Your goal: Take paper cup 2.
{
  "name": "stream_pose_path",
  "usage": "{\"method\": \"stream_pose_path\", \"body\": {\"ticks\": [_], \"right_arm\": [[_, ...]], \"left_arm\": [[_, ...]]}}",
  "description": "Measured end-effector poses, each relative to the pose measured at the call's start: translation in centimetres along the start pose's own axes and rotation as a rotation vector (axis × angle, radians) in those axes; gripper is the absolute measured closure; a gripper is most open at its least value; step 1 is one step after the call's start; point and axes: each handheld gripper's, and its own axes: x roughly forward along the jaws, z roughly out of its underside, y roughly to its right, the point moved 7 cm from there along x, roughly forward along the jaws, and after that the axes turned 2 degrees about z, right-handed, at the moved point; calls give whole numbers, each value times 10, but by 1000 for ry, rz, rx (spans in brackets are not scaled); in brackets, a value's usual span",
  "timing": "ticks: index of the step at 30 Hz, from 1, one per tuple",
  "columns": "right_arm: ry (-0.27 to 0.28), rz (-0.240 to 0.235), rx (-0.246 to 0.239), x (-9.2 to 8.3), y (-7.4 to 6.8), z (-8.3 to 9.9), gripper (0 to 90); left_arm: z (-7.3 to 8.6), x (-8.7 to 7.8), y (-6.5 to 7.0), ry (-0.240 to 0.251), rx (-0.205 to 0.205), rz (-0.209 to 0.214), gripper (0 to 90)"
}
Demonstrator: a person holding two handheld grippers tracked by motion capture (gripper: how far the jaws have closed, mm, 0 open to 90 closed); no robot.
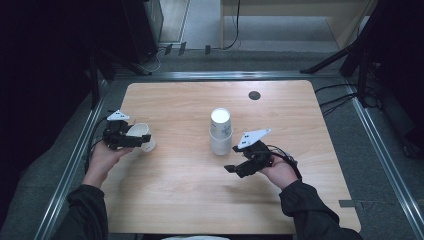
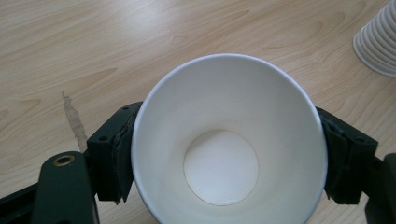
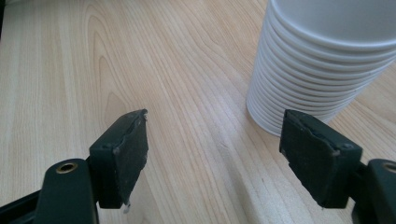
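At the left of the high view my left gripper (image 1: 131,138) has a single paper cup (image 1: 142,136) between its jaws, lying tilted near the table's (image 1: 190,200) left edge. In the left gripper view the pads (image 2: 122,154) sit against both sides of the cup (image 2: 229,144), so I read it as grasped, though how firmly I cannot tell. I judge the cup is being set down apart from the stack (image 1: 220,131) at centre frame; next comes standing it upright and letting go cleanly. At lower right my right gripper (image 1: 239,167) waits released, jaws wide apart beside the stack (image 3: 322,60). The cup's base underside is hidden, and the stack's top is cut off.
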Motion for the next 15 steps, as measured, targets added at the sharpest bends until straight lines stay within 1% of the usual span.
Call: {"method": "stream_pose_path", "body": {"ticks": [4,15], "right_arm": [[-3,1,-3,0,0,0,239],[-8,1,-11,1,-1,1,239]], "left_arm": [[1,2,-1,-8,1,-11,201],[5,7,0,-35,8,-18,192]]}}
